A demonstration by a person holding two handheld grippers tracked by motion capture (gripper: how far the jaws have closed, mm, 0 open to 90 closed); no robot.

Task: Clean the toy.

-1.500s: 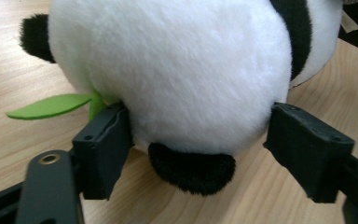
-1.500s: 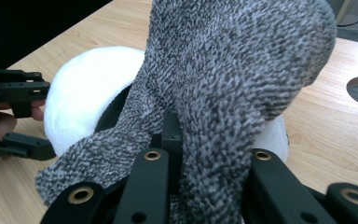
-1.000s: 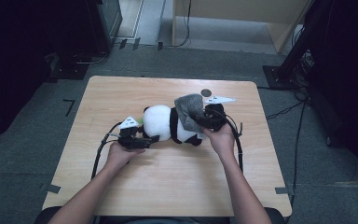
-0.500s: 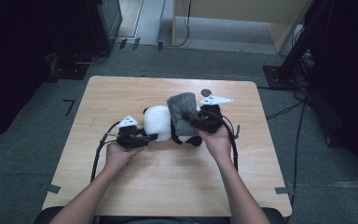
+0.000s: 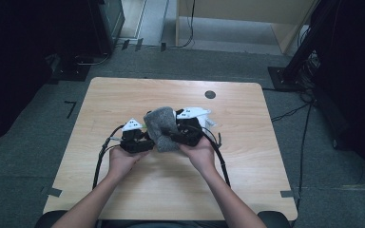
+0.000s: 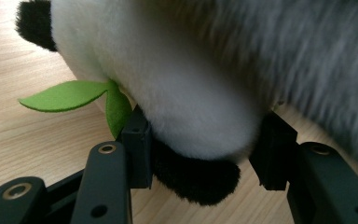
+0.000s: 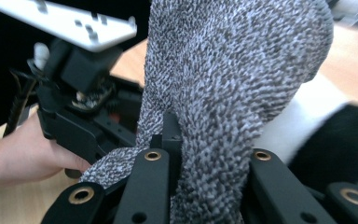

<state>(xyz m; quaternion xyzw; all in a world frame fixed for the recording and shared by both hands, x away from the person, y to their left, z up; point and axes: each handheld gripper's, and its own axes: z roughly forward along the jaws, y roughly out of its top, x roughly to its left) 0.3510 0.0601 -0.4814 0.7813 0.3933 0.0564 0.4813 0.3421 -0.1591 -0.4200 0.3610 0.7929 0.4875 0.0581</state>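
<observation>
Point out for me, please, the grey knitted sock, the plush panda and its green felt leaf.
grey knitted sock (image 7: 233, 93), right gripper view, middle of the knit.
plush panda (image 6: 177, 93), left gripper view, white belly.
green felt leaf (image 6: 60, 95), left gripper view, longer blade.

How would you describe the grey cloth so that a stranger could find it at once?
Look to the middle of the wooden table, between the two hands. The grey cloth drapes over a plush panda; it alone is speckled and knitted, unlike the smooth black-and-white fur.

The soft white-and-black plush panda (image 6: 177, 93) looks fluffy, with a flat green felt leaf (image 6: 70, 95). The grey knitted cloth (image 7: 233, 93) looks rough and bumpy. The light wooden table (image 5: 123, 95) is smooth.
</observation>
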